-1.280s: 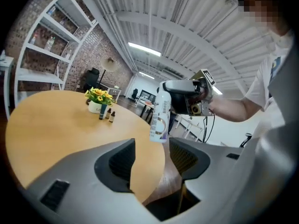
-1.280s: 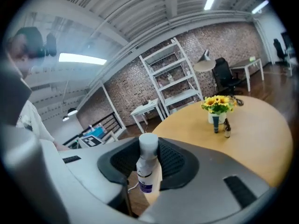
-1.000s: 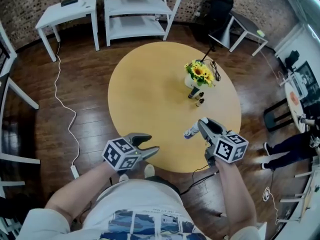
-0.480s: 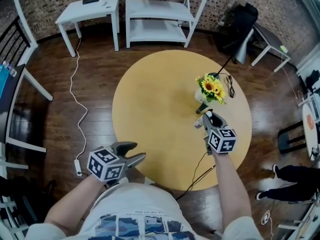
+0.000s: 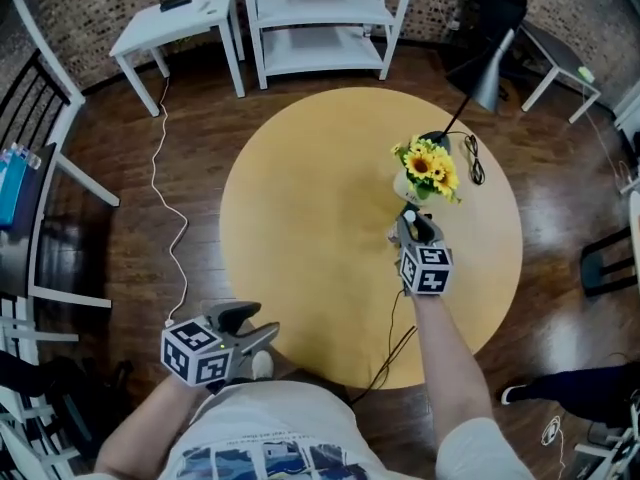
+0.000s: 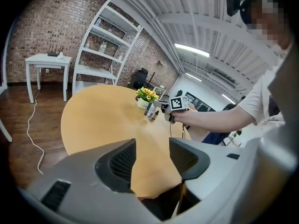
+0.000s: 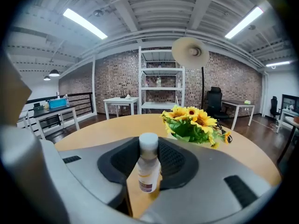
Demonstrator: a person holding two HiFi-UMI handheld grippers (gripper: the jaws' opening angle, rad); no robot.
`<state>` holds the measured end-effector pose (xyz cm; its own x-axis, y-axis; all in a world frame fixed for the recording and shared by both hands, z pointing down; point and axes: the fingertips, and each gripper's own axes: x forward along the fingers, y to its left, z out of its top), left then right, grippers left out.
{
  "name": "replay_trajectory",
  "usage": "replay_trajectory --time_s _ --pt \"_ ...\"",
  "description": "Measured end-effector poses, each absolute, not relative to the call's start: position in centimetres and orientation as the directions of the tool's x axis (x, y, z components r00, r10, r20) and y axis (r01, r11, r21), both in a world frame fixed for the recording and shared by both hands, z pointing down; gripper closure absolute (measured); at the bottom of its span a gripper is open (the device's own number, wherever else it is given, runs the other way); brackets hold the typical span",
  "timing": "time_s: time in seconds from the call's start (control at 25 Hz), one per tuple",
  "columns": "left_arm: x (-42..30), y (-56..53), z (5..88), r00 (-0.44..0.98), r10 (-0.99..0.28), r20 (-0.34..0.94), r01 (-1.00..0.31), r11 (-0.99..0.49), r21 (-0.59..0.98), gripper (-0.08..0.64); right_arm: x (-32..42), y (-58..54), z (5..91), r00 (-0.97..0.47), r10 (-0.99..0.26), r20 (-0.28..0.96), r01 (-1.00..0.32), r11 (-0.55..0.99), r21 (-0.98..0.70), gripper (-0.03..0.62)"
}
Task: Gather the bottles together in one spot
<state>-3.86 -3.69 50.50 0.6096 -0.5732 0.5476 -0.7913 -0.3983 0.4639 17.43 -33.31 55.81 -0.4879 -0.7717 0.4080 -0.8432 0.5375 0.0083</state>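
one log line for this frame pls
right gripper: shut on bottle, upright | where: above table, beside flowers | left gripper: open, empty, by near table edge

Tan, yellow, cream
The round wooden bench point(image 5: 300, 218) was plain tan; sunflowers point(image 5: 432, 166) yellow, green-leaved; the white-capped plastic bottle point(image 7: 148, 167) cream, maroon-labelled.

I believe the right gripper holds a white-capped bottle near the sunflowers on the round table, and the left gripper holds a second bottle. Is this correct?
Not quite: the left gripper holds nothing. The left gripper view shows its jaws apart with only the round table between them. The right gripper does hold the white-capped bottle near the sunflowers.
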Motion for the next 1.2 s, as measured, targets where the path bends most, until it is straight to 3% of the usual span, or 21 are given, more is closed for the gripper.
replay_trajectory --time_s 0.6,1.2 --pt "-3.3 -4.0 51.3 0.595 -0.554 0.583 -0.803 -0.366 0.471 0.334 17.9 -34.3 57.8 -0.466 -0.802 0.374 -0.857 0.514 0.035 0.481" --pt "-2.7 -4.9 51.2 0.617 -0.531 0.581 -0.787 -0.395 0.474 0.334 17.9 -34.4 57.5 -0.451 -0.804 0.388 -0.857 0.512 0.064 0.403"
